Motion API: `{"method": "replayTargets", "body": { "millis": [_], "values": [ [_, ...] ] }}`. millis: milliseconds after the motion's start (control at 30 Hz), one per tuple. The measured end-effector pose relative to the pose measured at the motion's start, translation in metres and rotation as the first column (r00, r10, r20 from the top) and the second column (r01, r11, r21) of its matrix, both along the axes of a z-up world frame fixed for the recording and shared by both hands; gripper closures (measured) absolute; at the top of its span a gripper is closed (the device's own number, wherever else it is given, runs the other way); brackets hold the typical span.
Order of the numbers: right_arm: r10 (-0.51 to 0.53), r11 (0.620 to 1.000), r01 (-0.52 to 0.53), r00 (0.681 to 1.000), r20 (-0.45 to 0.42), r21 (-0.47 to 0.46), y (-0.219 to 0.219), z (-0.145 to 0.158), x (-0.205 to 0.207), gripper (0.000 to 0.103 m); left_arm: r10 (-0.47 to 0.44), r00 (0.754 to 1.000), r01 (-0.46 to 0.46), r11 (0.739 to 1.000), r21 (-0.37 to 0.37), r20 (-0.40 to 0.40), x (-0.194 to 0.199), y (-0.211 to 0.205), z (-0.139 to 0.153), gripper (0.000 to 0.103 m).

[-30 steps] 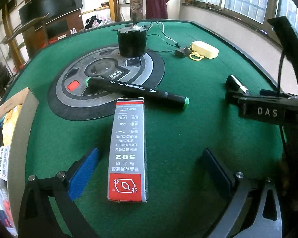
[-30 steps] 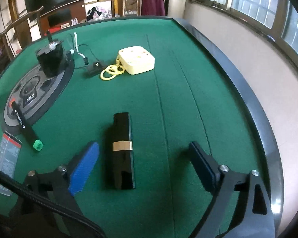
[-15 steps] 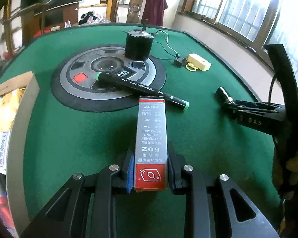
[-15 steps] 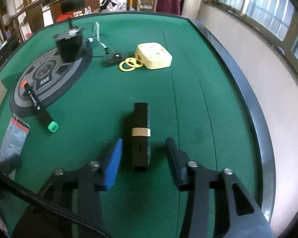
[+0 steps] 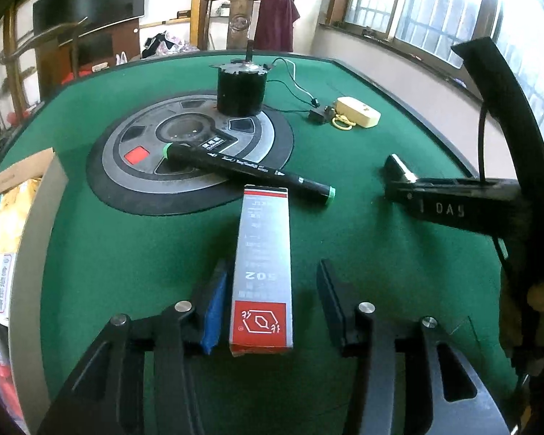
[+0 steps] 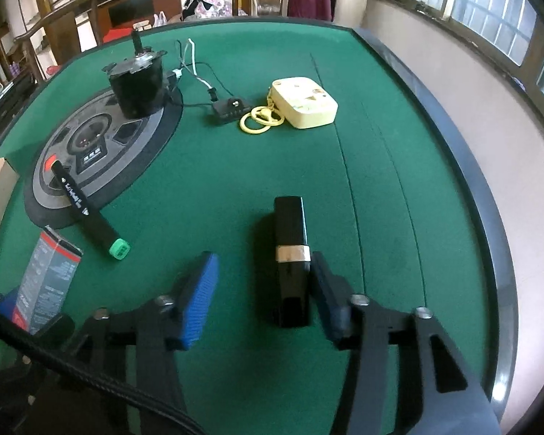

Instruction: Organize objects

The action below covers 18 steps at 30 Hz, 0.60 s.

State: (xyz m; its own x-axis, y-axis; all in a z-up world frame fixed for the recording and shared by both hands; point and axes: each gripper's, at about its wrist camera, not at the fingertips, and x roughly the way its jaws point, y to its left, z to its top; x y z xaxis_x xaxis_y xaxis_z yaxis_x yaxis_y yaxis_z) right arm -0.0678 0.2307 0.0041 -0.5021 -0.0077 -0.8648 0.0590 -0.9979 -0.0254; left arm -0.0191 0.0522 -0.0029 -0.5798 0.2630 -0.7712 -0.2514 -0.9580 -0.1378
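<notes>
A grey and red glue box marked 502 [image 5: 263, 272] lies on the green table [image 5: 145, 253] between the pads of my left gripper [image 5: 272, 302]. The jaws are open: the left pad touches the box, the right pad stands apart. The box also shows in the right wrist view [image 6: 47, 279]. A black lipstick with a gold band [image 6: 292, 261] lies between the pads of my right gripper [image 6: 261, 293], which is open; the right pad touches it. A black marker with green caps [image 5: 246, 172] lies beyond the box.
A black motor [image 5: 241, 88] stands on a round grey panel [image 5: 188, 152]. A cream socket adapter [image 6: 304, 107], yellow rings [image 6: 259, 119] and a small black plug [image 6: 232, 108] lie further back. A cardboard box [image 5: 14, 217] stands at the left. The table's raised rim [image 6: 471, 195] runs along the right.
The left gripper was shut on the glue box half a second ago and has opened. The right gripper's jaws have spread and shifted left, so the lipstick now sits against the right pad.
</notes>
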Motion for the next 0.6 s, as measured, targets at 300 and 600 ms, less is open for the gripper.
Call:
{"method": "replayTargets", "body": {
  "millis": [300,600],
  "values": [
    [0.012,1.000,-0.012,1.000,-0.008,0.008,-0.010,0.000,0.013,0.089,0.006,0.999,-0.009,0.999,0.052,0.047,0.003,-0.014,0.001,0.081],
    [0.003,1.000,-0.003,1.000,-0.001,-0.018,-0.005,0.001,0.029,0.089,-0.004,0.999,0.000,0.996,0.088,0.041,0.022,-0.020,0.010,0.080]
  ]
}}
